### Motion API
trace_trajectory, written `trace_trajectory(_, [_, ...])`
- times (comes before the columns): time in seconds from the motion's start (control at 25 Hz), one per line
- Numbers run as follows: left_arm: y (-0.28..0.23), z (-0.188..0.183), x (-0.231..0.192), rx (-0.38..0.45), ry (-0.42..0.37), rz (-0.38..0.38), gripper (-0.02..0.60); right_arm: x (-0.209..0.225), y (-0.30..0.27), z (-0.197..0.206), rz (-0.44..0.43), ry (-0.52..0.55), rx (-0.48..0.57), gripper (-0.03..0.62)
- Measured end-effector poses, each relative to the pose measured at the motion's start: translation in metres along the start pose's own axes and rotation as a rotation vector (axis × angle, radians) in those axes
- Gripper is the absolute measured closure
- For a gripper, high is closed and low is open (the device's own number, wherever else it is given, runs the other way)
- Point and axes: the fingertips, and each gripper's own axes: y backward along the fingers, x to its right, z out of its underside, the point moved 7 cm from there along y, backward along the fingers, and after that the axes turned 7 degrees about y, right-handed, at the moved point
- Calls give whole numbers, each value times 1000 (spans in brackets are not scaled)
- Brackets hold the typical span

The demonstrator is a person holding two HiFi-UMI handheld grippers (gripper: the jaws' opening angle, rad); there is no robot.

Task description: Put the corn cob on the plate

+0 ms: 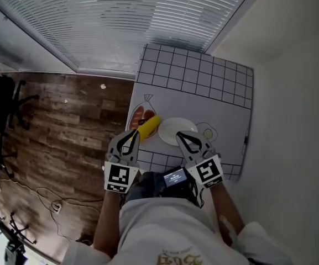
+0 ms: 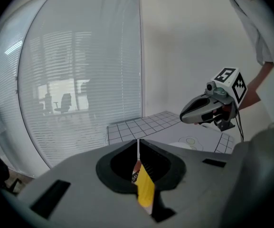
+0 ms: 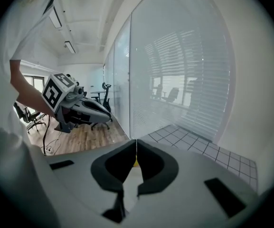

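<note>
The yellow corn cob [image 1: 148, 127] lies on the table mat, just left of the white plate [image 1: 176, 130]. My left gripper [image 1: 134, 133] is shut and empty, its tips close to the cob's near end. Seen from the left gripper view, the cob [image 2: 145, 190] shows through the gap under the closed jaws [image 2: 138, 144]. My right gripper [image 1: 179, 135] is also shut and empty, hovering over the plate's near rim. Below the closed jaws [image 3: 136, 144] in the right gripper view appear the plate [image 3: 129, 184] and a speck of the cob [image 3: 135, 163].
The mat [image 1: 203, 87] has a black grid border and printed outlines, an egg shape [image 1: 208, 132] right of the plate and a red-orange patch [image 1: 139, 116] left of the cob. Wooden floor [image 1: 76, 126] with an office chair [image 1: 1, 101] and cables lies left of the table. A white wall stands at the right.
</note>
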Motion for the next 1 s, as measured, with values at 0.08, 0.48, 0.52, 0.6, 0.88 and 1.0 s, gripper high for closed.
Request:
trace_trajectory(0.08, [-3, 6, -3, -22, 5, -6, 574, 4, -10, 1, -26, -1, -9, 585])
trace_trajectory(0.48, [-20, 40, -12, -99, 49, -45, 574, 15, -52, 8, -121, 1, -47, 585])
trace_trajectory(0.52, [-22, 43, -13, -107, 52, -44, 574, 15, -57, 9, -127, 8, -53, 585])
trace_trajectory(0.6, [-25, 53, -13, -130, 58, -37, 574, 14, -65, 12, -155, 19, -66, 585])
trace_trajectory(0.88, [-35, 71, -9, -173, 70, -11, 574, 5, -93, 28, -291, 56, -113, 585])
trace_trajectory(1.0, [-38, 75, -9, -194, 57, -1, 571, 0, -104, 32, -355, 101, -115, 585])
